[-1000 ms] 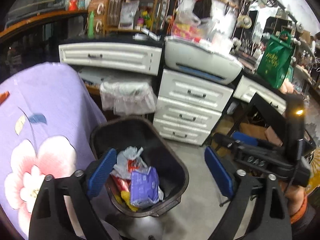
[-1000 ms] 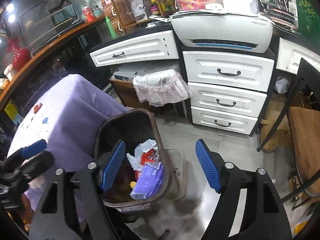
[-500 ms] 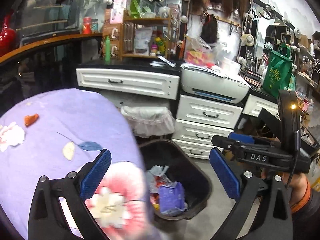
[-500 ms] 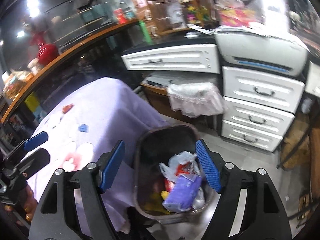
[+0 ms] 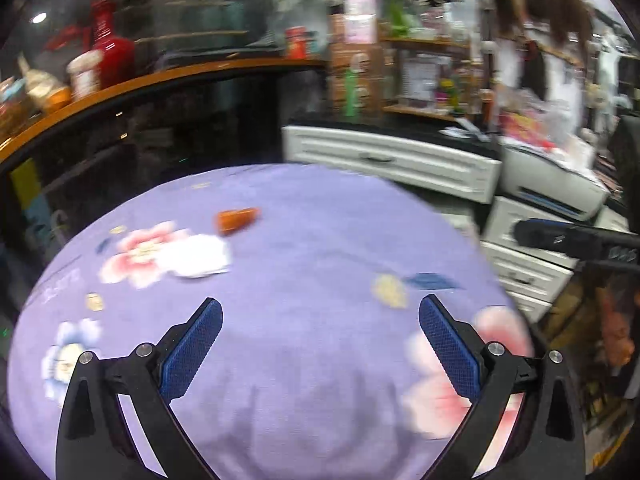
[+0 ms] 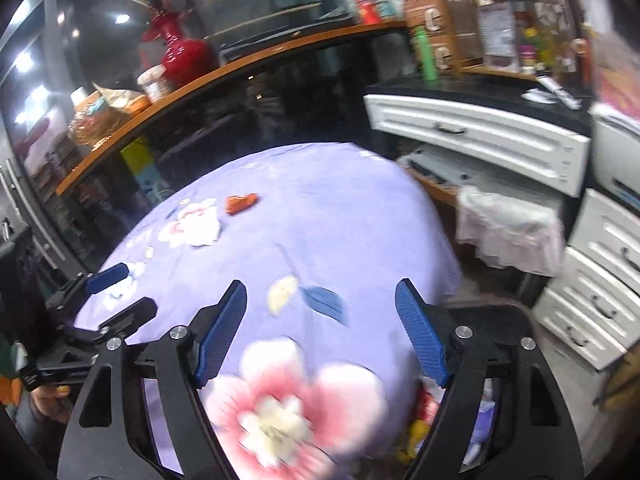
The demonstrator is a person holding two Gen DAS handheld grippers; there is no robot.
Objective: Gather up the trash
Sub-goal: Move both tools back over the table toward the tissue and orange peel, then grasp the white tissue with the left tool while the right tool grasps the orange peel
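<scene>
Your left gripper (image 5: 320, 344) and right gripper (image 6: 320, 328) have swung off the trash bin (image 6: 486, 412), which now shows only at 5 o'clock in the right view. The purple tablecloth (image 5: 312, 264) fills both views; an orange wrapper (image 5: 237, 219) and white paper (image 5: 202, 256) appear at 11 o'clock.

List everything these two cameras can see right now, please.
Tablecloth: one, purple with flowers, covering the table.
Wrapper: one, orange-red, far side of the cloth.
Paper: one, white, beside the wrapper.
Bin: one, dark, trash inside, by the table's right edge.
Vase: one, red, on the wooden counter.
Drawers: several, white, right of the table.
Printer: one, white, atop the drawers.
Left gripper: blue fingers, open, empty.
Right gripper: blue fingers, open, empty.
</scene>
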